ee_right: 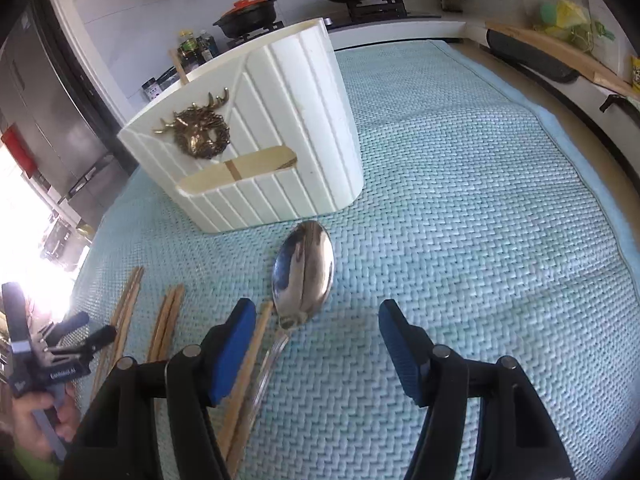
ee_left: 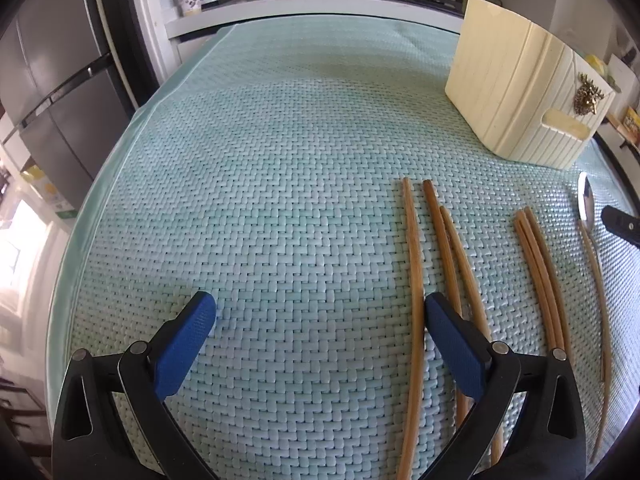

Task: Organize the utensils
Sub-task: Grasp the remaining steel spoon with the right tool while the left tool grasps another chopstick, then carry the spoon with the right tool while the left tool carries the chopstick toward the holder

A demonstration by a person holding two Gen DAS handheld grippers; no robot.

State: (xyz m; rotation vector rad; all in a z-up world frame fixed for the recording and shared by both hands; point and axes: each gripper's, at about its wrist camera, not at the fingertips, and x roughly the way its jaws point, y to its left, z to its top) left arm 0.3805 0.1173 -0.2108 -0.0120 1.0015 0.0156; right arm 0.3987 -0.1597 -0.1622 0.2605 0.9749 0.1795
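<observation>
spoon (ee_right: 304, 268) lies flat on woven mat (ee_right: 460, 208), bowl just in front of cream utensil holder (ee_right: 256, 136); wooden chopsticks (ee_left: 414, 280) lie left of the spoon, near the holder; right gripper (ee_right: 316, 320) apart, empty, over the spoon handle; left gripper (ee_left: 320, 320) apart, empty, beside the chopsticks

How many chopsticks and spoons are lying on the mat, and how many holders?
Brown wooden chopsticks lying on the mat: 7
Shiny silver metal spoon: 1
Cream ribbed plastic utensil holder: 1
Total: 9
One more wooden stick already stands inside the holder.
</observation>
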